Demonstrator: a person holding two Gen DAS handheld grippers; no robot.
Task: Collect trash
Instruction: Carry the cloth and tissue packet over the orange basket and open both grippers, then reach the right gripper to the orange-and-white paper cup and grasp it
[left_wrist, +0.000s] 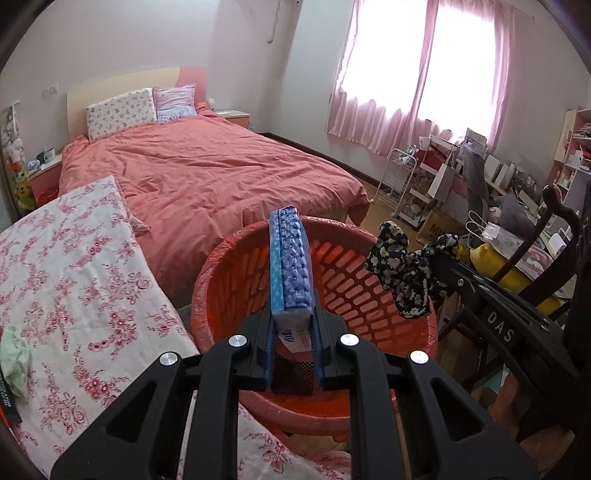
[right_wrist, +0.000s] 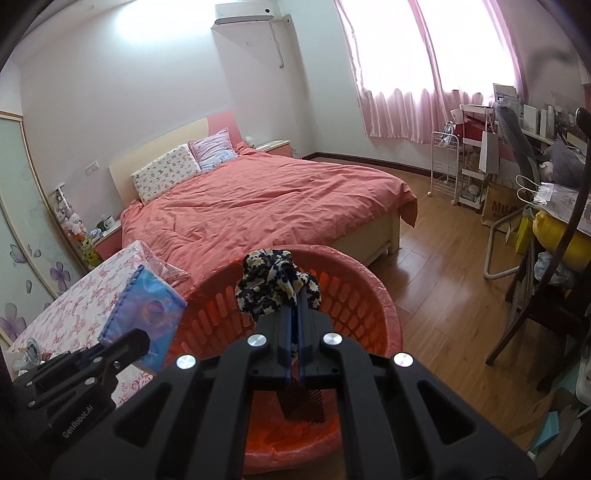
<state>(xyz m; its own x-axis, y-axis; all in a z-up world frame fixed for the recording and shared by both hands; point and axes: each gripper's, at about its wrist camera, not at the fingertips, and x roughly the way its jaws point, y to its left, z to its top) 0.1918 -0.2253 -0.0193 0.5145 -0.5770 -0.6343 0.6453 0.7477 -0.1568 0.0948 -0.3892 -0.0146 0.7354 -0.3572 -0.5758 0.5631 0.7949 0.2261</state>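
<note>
- Gripping a flat blue packet (left_wrist: 290, 266) edge-on, the left gripper (left_wrist: 292, 332) has its jaws narrow and clamped on the packet's white near end; packet sticks out over the basket.
- Right gripper (right_wrist: 293, 314) is pinched fully together on a wad of black floral fabric (right_wrist: 275, 288), which bunches around the fingertips (right_wrist: 286, 321).
- Both loads hang above the orange slotted basket (left_wrist: 343, 291), lined with a thin orange bag; fabric sits over its right side, packet over the middle.
- In the right wrist view the packet's broad blue face (right_wrist: 147, 314) shows left of the basket, above a white cover with a red flower print (left_wrist: 74, 266).
- A green cloth (left_wrist: 14, 358) lies on that cover, near left.
- Far behind: bed with a salmon duvet (left_wrist: 207, 173), two pillows at the headboard.
- Right: pink curtains (left_wrist: 417, 74), white wire rack (right_wrist: 445, 162), cluttered desk, wooden floor (right_wrist: 436, 280).
</note>
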